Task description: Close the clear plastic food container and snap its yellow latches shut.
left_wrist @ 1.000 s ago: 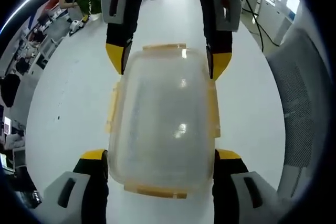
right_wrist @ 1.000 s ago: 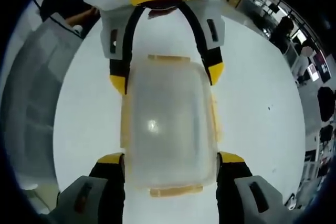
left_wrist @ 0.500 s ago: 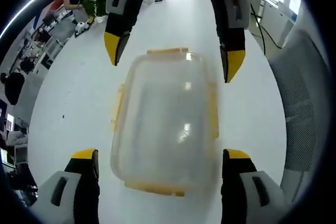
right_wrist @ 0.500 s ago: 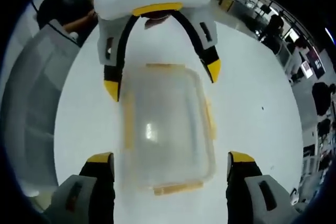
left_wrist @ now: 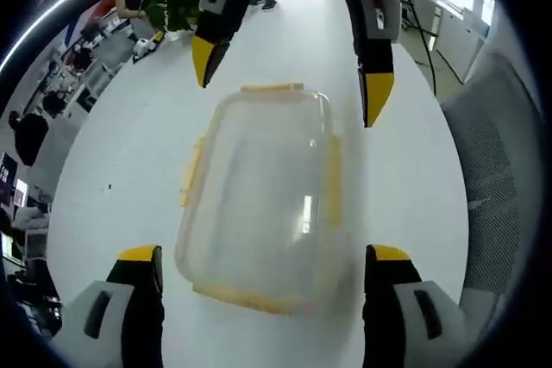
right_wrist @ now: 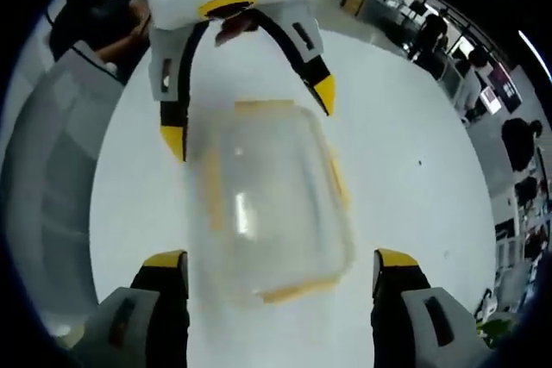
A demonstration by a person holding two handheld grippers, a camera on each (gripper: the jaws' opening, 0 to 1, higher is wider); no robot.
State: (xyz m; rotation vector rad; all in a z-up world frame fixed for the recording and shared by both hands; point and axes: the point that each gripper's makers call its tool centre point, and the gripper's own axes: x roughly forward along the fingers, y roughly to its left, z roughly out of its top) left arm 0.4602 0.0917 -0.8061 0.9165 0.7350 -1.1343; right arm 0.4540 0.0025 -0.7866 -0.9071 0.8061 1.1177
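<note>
Our left tongs (left_wrist: 259, 260) stand wide apart, their yellow tips on either side of the container (left_wrist: 263, 200) and touching nothing; a second ago those same tips were pressed against its long sides. The right tongs (right_wrist: 280, 265) have let go too, spread just as wide and clear of the container (right_wrist: 267, 200). In the left gripper view we see the right tongs (left_wrist: 289, 71) at the far end of the container, tips apart and lifted off it.

The container lies flat on the white table (left_wrist: 112, 152), lid on, between the two pairs of tongs. The yellow latches (left_wrist: 187, 175) along its sides look folded down, though motion blur keeps us from being sure. We judge the pressing done and both hands drawing back; a check of each latch may be all that remains.
</note>
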